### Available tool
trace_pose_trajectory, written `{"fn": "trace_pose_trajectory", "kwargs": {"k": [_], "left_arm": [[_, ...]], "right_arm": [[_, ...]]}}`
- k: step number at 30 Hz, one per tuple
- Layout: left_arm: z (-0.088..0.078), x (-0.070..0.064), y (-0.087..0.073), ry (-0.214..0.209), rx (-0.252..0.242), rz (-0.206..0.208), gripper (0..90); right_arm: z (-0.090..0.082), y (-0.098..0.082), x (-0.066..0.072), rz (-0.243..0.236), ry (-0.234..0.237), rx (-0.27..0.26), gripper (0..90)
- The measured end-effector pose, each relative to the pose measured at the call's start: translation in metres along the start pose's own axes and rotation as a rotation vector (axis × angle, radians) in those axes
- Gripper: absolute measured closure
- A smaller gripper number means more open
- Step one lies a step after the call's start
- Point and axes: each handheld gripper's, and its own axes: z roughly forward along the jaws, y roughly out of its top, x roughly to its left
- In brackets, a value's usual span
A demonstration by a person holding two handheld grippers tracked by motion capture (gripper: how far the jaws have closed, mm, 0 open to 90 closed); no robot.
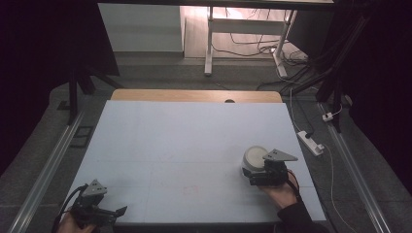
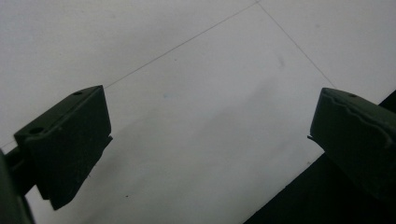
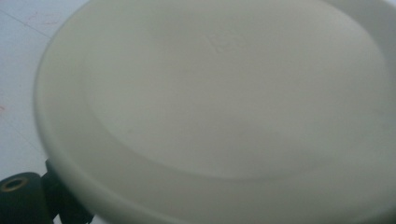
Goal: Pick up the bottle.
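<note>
Where table (image 1: pixel 184 145) lies pale | right hand-held gripper (image 1: pixel 265 174) at bowl (image 1: pixel 253 158), grip unclear | left hand-held gripper (image 1: pixel 99 212) released

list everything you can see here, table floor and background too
white round container: 1, white with a flat lid-like top, right near part of the table, at the right gripper's jaws; its top shows close up in the right gripper view
table: 1, pale blue-white surface with a wooden far edge
power strip: 1, white, on the floor right of the table
floor cables: several, dark, beyond the table
white desk frame: 1, background floor
floor rails: 2, grey metal, one along each side of the table
left gripper: 1, black, near left table corner, jaws wide apart over bare table
right gripper: 1, black with grey plate, at the container
right hand: 1, dark sleeve, behind the gripper
</note>
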Motion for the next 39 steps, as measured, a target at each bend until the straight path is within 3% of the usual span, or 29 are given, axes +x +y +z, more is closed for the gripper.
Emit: {"fn": "trace_pose_trajectory", "kwargs": {"k": [19,30,39], "left_arm": [[-0.001,0.0,0.0,-0.003,-0.006,-0.002,0.0],[-0.002,0.001,-0.001,-0.004,-0.016,-0.008,0.0],[-0.003,0.001,-0.002,-0.007,-0.026,-0.009,0.0]], "right_arm": [[-0.003,0.003,0.001,-0.016,-0.001,0.003,6.6],[-0.008,0.015,0.018,-0.08,0.052,-0.03,6.6],[-0.006,0.026,0.031,-0.105,0.107,-0.048,6.6]]}}
